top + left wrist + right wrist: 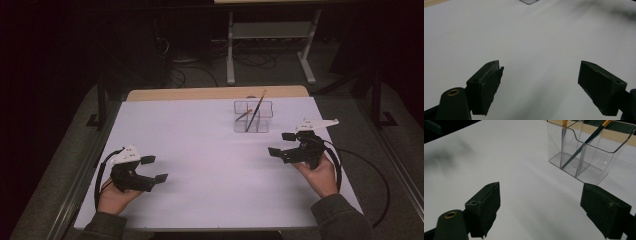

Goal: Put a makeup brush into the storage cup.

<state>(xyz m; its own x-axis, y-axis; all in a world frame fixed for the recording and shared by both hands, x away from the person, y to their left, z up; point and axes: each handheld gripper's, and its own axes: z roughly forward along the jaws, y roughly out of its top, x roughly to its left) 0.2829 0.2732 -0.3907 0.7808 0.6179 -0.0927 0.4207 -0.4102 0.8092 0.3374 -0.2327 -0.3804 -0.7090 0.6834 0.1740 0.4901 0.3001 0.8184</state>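
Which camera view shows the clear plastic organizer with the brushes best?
The right gripper view: the clear organizer is near and sharp, its dividers and two brushes visible. The high view shows it whole but small at the table's far side. The left gripper view catches just one blurred corner.

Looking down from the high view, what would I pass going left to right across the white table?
Left black two-jaw gripper, jaws open → clear plastic compartment holder with two thin brushes → right black two-jaw gripper, jaws open.
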